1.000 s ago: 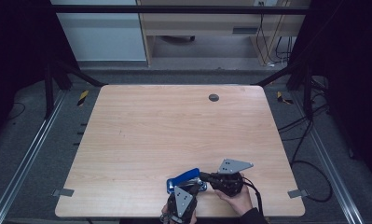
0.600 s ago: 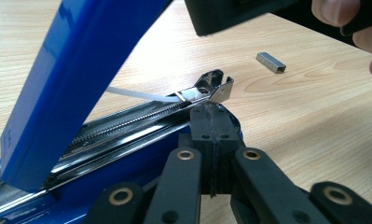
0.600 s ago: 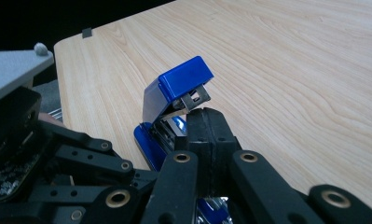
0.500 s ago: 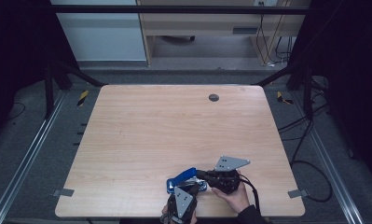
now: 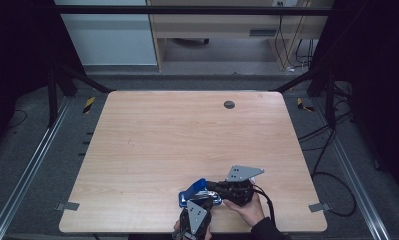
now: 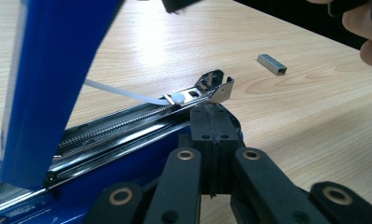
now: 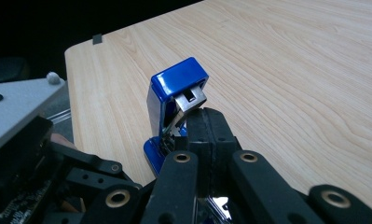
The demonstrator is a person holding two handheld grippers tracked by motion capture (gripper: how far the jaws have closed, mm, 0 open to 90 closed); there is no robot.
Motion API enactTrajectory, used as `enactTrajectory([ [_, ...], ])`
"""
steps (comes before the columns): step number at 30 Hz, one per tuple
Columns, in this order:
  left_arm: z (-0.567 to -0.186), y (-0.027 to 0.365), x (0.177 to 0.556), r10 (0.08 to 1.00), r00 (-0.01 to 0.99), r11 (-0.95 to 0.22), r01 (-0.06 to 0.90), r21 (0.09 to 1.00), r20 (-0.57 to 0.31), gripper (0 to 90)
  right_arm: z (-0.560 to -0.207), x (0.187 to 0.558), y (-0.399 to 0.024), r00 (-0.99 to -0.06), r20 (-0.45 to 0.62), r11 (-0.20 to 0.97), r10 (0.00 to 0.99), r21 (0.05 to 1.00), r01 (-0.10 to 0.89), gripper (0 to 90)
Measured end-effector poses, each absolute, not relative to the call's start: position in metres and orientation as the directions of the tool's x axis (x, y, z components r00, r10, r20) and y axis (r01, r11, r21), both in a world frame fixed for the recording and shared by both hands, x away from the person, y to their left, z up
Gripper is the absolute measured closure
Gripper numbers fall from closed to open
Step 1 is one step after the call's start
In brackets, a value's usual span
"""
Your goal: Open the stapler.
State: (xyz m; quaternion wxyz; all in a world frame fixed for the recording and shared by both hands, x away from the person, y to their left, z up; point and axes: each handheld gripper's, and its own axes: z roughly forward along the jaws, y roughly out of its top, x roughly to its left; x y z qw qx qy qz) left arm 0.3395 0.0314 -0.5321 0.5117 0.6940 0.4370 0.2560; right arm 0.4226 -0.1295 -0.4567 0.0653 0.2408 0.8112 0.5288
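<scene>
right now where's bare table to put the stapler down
Nearly the whole table is bare, from the grommet hole back edge down to mid-table. Crowded only at the near edge: open stapler, both grippers, left and right, and a loose staple strip.

Glossy blue plastic stapler (image 5: 199, 192) with its lid swung up and open, lying on the pale wooden table (image 5: 177, 140) close to the near edge, nearer the right-hand corner. Its shiny metal staple channel (image 6: 141, 119) is exposed, lying low along the blue base, with a coiled spring running inside it. A small grey metal strip of staples (image 6: 272, 64) rests flat on the wood just beyond the stapler's open front end, apart from it.
</scene>
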Motion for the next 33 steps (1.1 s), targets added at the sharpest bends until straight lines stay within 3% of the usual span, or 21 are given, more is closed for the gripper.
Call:
enactTrajectory([
  [33, -0.534, 0.030, 0.339, 0.875, 0.477, -0.097, 0.327, 0.940, -0.076, 90.0, -0.450, 0.427, -0.110, -0.891, 0.182, 0.298, 0.415, 0.899, 0.322, 90.0],
])
